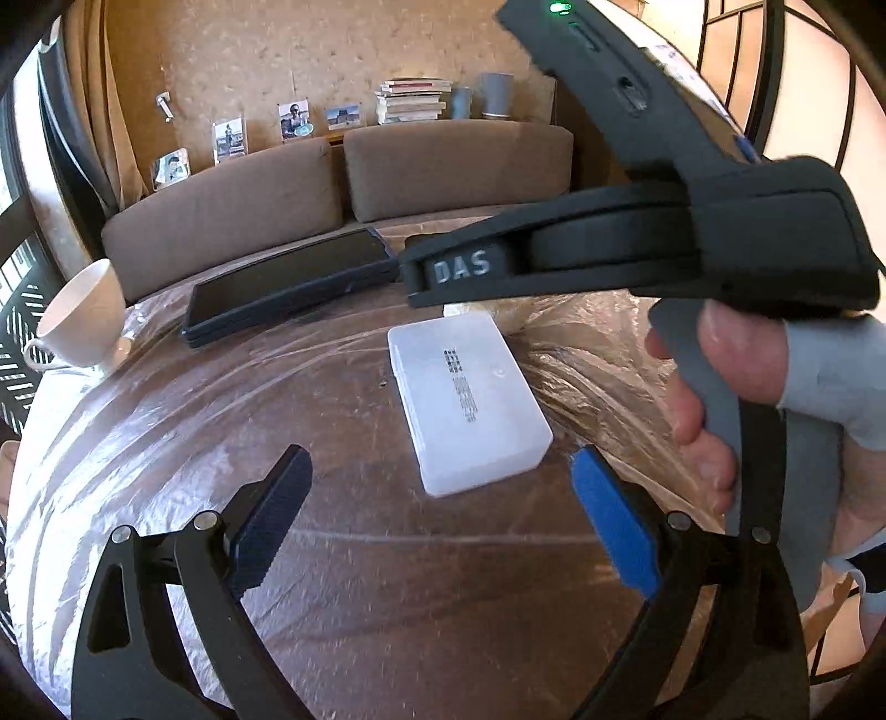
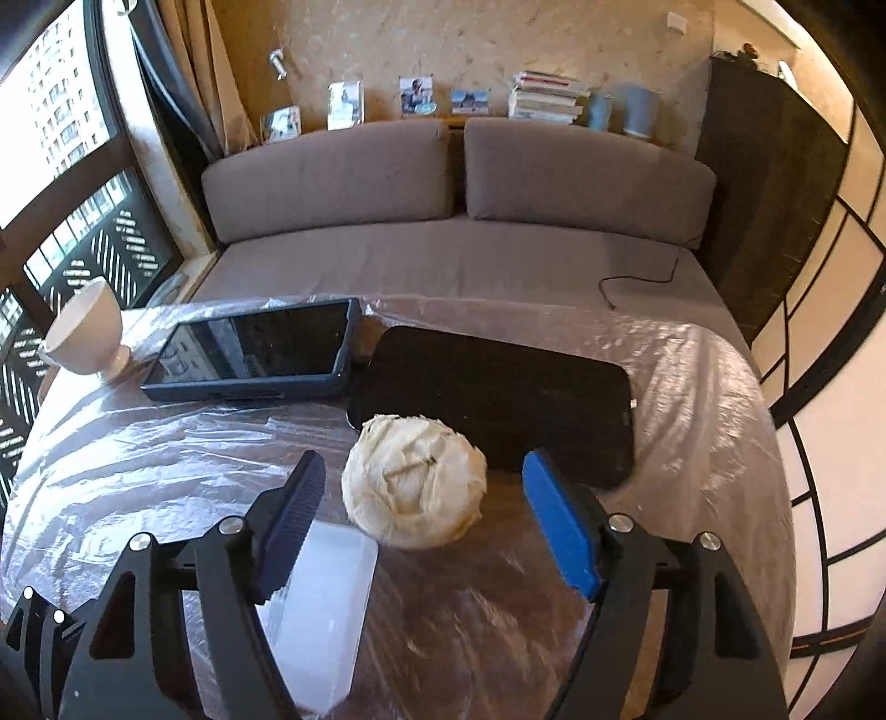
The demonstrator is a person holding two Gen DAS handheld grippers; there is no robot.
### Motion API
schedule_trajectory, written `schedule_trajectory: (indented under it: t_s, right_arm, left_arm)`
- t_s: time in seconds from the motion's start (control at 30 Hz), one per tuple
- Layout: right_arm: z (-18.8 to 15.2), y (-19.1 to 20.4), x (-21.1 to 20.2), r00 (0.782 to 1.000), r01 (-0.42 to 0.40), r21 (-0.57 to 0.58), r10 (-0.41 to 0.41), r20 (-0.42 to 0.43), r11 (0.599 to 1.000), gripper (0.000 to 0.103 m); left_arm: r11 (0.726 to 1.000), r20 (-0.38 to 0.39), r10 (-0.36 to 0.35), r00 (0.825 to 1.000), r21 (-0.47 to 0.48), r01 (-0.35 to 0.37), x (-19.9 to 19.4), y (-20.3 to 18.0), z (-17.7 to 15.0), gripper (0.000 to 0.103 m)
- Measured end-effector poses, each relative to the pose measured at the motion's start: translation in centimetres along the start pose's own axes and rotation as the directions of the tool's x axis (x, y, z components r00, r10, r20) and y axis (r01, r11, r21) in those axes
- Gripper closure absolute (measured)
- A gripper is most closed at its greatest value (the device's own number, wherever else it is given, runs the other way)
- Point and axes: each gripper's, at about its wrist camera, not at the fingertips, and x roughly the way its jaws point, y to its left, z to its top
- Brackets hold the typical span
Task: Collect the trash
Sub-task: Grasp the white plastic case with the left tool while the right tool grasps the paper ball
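Right gripper [image 2: 423, 515] hovers low over the plastic-covered table [image 2: 138, 471], fingers spread wide, and the wad [image 2: 414, 481] of crumpled off-white paper sits right between them, touching neither pad. That wad rests on the plastic, just in front of a black mat [image 2: 498, 387]. A tablet [image 2: 260, 346] lies beside the mat on its left, screen dark and reflecting the window. A white cup [image 2: 86, 335] stands near the table's left edge. A clear box [image 2: 324, 603] lies under the right gripper's dark finger, partly covered by it.

Over to the left wrist view: left gripper [image 1: 443, 512] is also spread wide, holding nothing, with the box [image 1: 468, 401] just ahead of it. Dark print runs along the lid, too small to read. The right gripper's body [image 1: 692, 238] cuts across the upper right, a hand [image 1: 714, 382] on its grey handle, and it hides nearly all of the wad; a pale sliver under it may be the paper. White letters on that body read "DAS". A green light [image 1: 559, 8] glows at its top.

Behind the table runs a sofa [image 2: 443, 177], with books [image 2: 545, 97] and photos [image 2: 415, 95] on the ledge above it.
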Motion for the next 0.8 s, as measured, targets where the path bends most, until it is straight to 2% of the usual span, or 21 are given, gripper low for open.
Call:
schedule_trajectory:
  t_s: [0.27,0.37,0.5,0.53,0.63,0.73,0.8]
  right_arm:
    - [0.8,-0.5,2.0,0.998,-0.034,0.022,0.035,-0.048,0.999,0.035]
    - [0.9,-0.1,2.1,0.998,-0.026,-0.005,0.026,-0.049,1.0,0.035]
    - [1.0,0.8,2.4,0.999,0.012,-0.071,-0.016,-0.05,0.997,0.05]
    - [1.0,1.0,2.4,0.999,0.018,-0.086,-0.022,-0.046,0.996,0.05]
    - [0.9,0.9,2.3,0.999,0.008,-0.104,-0.012,-0.043,0.995,0.052]
    - [0.8,0.3,1.9,0.999,-0.014,-0.081,0.011,-0.036,0.997,0.052]
    - [0.9,-0.2,1.4,0.999,-0.027,-0.057,0.026,-0.022,0.998,0.052]
  left_arm:
    - [1.0,-0.014,-0.009,1.0,-0.005,0.009,1.6,0.1,1.2,0.007]
    - [1.0,-0.019,-0.018,1.0,-0.007,0.018,2.0,0.0,1.5,0.007]
    - [1.0,-0.021,-0.03,0.999,-0.003,0.03,2.6,-0.2,1.7,0.008]
    - [0.999,-0.025,-0.034,0.999,-0.001,0.034,2.7,-0.2,1.7,0.008]
    - [0.999,-0.049,-0.048,0.998,0.001,0.048,3.2,-0.1,1.7,0.017]
    - [0.999,-0.057,-0.041,0.998,0.023,0.042,3.5,-0.1,1.6,0.03]
    - [0.998,-0.053,-0.034,0.998,0.046,0.037,3.4,-0.3,1.4,0.043]
